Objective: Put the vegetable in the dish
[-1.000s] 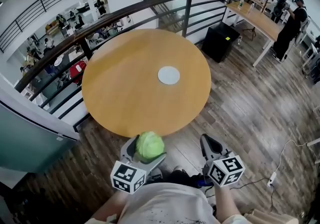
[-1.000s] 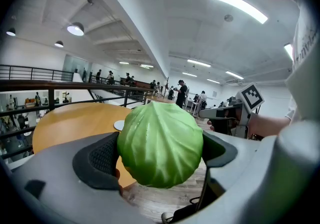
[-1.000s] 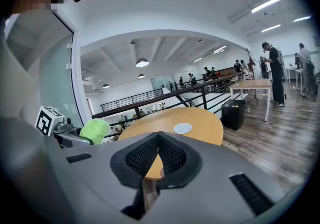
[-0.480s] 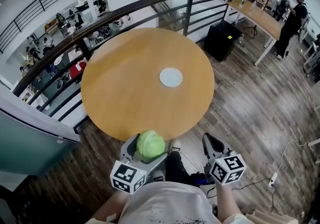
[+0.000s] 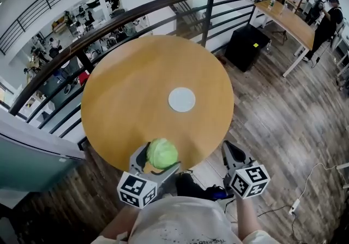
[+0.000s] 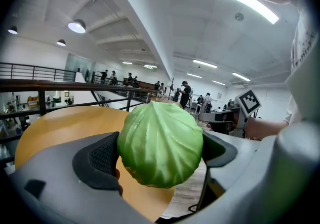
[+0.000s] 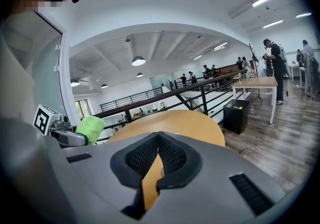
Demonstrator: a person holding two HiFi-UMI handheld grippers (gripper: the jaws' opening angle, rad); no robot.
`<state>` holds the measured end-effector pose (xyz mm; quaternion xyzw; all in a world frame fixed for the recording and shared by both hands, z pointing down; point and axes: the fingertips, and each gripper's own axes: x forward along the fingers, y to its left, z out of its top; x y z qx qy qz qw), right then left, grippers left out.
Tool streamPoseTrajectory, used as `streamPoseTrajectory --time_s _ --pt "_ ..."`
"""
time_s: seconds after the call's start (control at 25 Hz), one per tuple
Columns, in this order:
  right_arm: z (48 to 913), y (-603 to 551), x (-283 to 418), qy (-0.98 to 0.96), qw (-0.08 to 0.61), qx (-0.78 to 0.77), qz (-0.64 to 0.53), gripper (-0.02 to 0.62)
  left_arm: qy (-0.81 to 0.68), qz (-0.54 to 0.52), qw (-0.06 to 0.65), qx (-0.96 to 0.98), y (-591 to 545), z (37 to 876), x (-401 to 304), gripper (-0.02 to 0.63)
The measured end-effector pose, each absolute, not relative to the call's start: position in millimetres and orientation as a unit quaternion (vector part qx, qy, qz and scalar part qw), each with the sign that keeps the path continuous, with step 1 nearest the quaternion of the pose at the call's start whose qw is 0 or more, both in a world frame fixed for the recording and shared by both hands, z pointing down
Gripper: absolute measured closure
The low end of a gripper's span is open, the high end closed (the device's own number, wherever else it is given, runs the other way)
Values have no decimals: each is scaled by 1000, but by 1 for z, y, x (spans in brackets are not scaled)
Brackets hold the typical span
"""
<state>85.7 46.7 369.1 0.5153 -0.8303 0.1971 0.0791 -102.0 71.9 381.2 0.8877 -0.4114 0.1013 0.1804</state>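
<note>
**Cabbage (image 6: 160,143) now over the near rim of the surface (image 5: 122,93); a second ago it hung short of it, above the floor.**

The left claw (image 5: 157,160) pinches the green cabbage by its sides between both pads and holds it clear of the wood. I judge this is so it can travel straight to the white dish (image 5: 181,99), which lies flat near the middle of the round surface, well apart from it. The right claw (image 7: 158,154) hangs beside it, just off the edge, its pads pressed together on nothing and seemingly idle. No object lies between the cabbage and the dish. The railing (image 5: 136,13) and a black box (image 5: 246,46) stand beyond the far side, out of the path.
</note>
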Motion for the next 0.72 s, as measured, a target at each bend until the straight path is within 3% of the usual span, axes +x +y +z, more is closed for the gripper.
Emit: streamPoseTrajectory --time_s 0.72 --pt "374 -47 116 -841 69 488 223 571 -441 128 179 870 -17 371 -73 119"
